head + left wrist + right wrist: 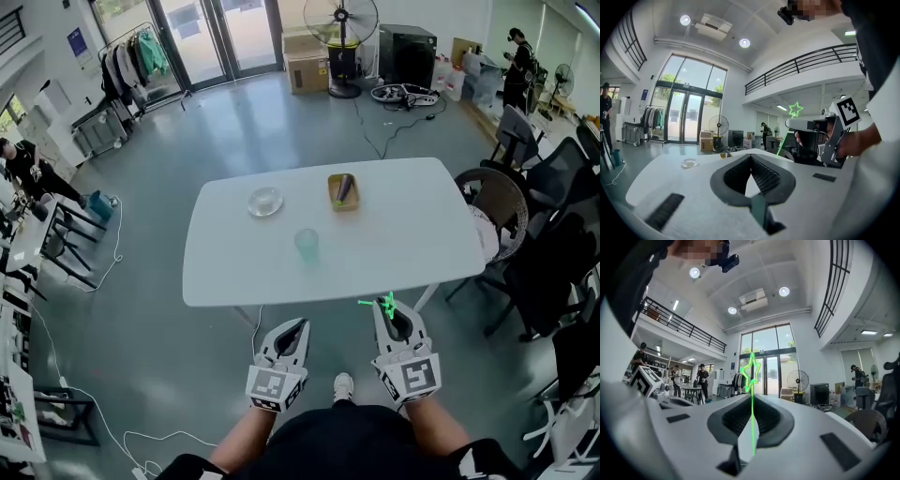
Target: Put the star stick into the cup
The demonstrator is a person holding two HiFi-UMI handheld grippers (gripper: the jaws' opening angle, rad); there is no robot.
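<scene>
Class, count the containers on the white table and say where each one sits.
3: clear glass dish on the far side, yellow tray to its right, green cup nearer the person. None seems hidden.

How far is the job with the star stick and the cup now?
Done: the star stick is gripped in the right tongs. In hand: it is held short of the table's near edge. Left: carry it to the cup and drop it in.

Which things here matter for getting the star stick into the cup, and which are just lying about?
For the job: star stick, clamped in the right gripper; cup.
Lying about: glass dish; yellow tray with a dark item.
</scene>
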